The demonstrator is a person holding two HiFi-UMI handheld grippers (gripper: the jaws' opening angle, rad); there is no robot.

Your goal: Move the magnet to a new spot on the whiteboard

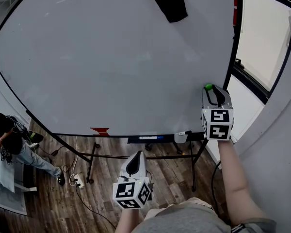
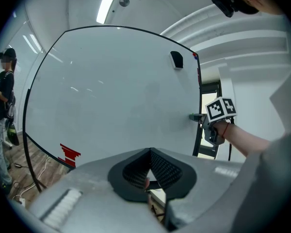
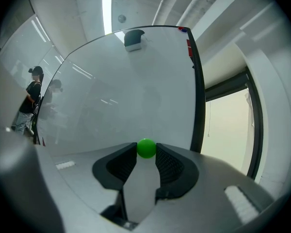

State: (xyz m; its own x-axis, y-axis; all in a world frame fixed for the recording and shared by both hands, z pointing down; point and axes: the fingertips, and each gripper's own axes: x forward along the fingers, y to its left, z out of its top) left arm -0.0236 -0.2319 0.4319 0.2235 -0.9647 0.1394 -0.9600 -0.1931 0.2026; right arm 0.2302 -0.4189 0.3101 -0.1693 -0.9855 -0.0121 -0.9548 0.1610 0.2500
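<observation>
**A:** Where's the magnet?

**B:** The green magnet (image 3: 146,148) is on the whiteboard (image 1: 111,57), close to its right frame edge, right at the tips of the right gripper (image 3: 146,152).

**A:** Gripped?

**B:** Yes. The 2 jaws stand fairly wide, but both pads press against the ball's sides.

**A:** And the other claw?

**B:** The left gripper (image 2: 149,151) is held well back from the board. Its jaws are closed tip to tip, with nothing between them.

**A:** Anything else around?

**B:** 1 black eraser (image 1: 169,2) is stuck near the board's top and a red marking (image 1: 100,130) sits at its bottom edge. A person (image 1: 9,142) stands on the wood floor (image 1: 174,176), far left.
</observation>
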